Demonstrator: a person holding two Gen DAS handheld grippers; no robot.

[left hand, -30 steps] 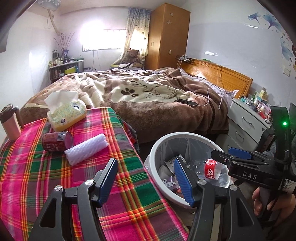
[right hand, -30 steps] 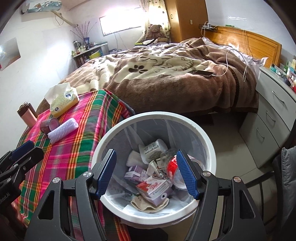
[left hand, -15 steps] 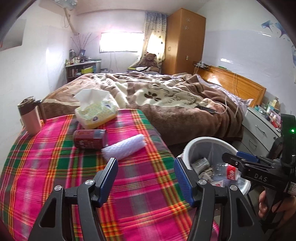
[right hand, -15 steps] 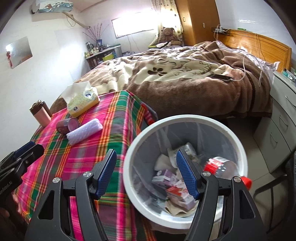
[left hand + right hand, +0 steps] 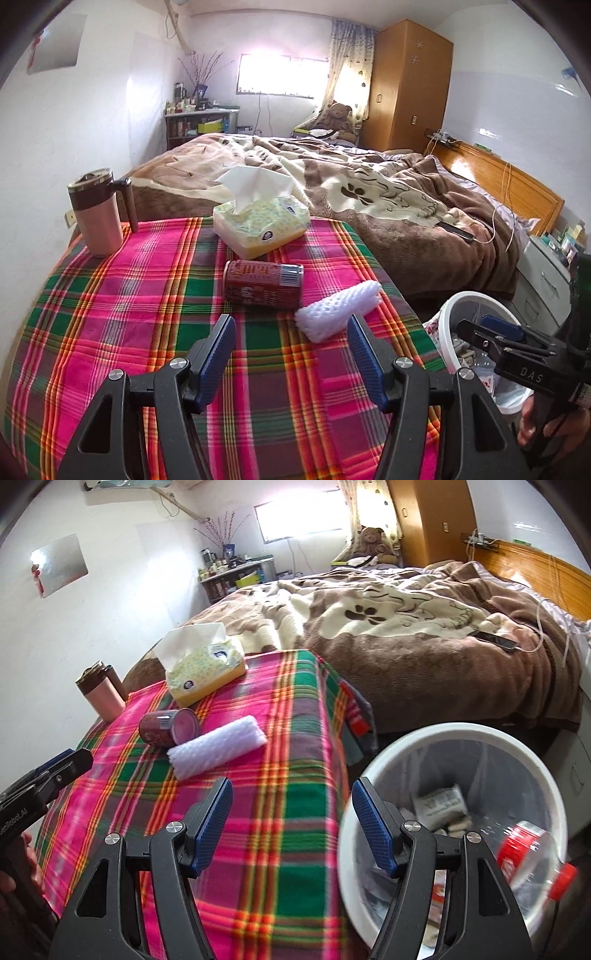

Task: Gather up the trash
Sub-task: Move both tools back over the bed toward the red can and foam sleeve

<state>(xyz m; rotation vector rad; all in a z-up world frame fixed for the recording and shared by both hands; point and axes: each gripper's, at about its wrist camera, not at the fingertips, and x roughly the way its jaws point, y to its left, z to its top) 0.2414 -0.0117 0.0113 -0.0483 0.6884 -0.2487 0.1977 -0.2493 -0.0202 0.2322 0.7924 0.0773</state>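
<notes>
Step in hand, as judged: between pickups. Both grippers empty, facing the table (image 5: 110, 332) with its pink-and-green plaid cloth.

Trash left on the table: a dark red metal drink can (image 5: 263, 283) lying on its side, and a white ribbed foam sleeve (image 5: 338, 307) lying just beside it, at the can's right end and close to touching. Both sit mid-table, in front of the yellow soft pack of tissues (image 5: 261, 225). A pink lidded mug (image 5: 96, 218) stands at the far left corner; tissues and mug are probably not trash.

The white round plastic bin (image 5: 436, 734) stands on the floor off the table's right edge. It holds cartons and a clear bottle with red label and cap (image 5: 532, 853).

Left gripper (image 5: 291, 354): jaws apart, nothing between them, angled down at the cloth, foam sleeve just ahead. Right gripper (image 5: 291, 821): jaws wide apart, empty, hanging over the table's edge by the bin rim, angled down.

Next move, judged: reach forward, straddle the can or sleeve across its narrow width, close, carry to the bin.

Risk: the can may roll.
</notes>
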